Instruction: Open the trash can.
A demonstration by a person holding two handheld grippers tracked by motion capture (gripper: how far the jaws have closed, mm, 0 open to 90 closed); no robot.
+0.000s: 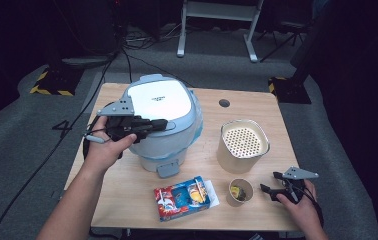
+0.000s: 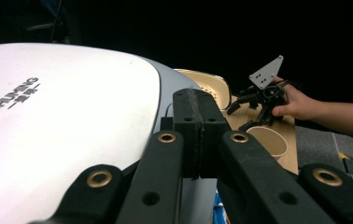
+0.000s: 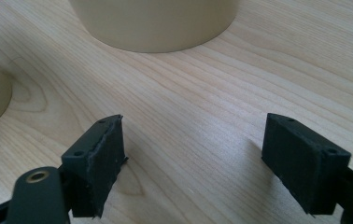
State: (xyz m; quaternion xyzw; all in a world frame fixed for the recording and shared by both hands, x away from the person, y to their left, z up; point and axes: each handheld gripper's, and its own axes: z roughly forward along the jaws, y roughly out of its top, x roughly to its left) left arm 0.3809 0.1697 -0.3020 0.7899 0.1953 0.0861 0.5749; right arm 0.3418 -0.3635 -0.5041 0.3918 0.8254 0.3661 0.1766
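**Tabletop inventory: cooker at left, loose items at right**

Item 1. Left hand-held gripper (image 1: pixel 161 123). Lay level across the cooker's front edge, jaws pressed pad to pad with nothing between them. In the left gripper view the joined pads (image 2: pixel 198 122) sat just over the lid's rim. Closed jaws make a blunt tip, so the placing suited a push or press on the lid better than a grasp.

Item 2. Cooker (image 1: pixel 163 120). White-lidded, grey-bodied, standing at the left half of the tabletop (image 1: pixel 257 107), lid down. A grey latch tab (image 1: pixel 168 168) faced the person, probably so that the catch stayed within easy reach.

Item 3. Packet (image 1: pixel 183 198). Red and blue, flat near the front edge, just before the cooker; untouched.

Item 4. Cup (image 1: pixel 240 192). Small paper cup with something yellowish inside, contents too small to name. Upright, beside the packet.

Item 5. Pot (image 1: pixel 242 145). Cream, upright, a perforated insert showing in its mouth. Stood right of the cooker and apart from it, likely set out ready to go in.

Item 6. Right hand-held gripper (image 1: pixel 271 182). Rested low at the front right corner, jaws standing well apart and empty, bare wood between the pads (image 3: pixel 101 163). It pointed toward the cup and pot, seemingly parked while the left hand worked.
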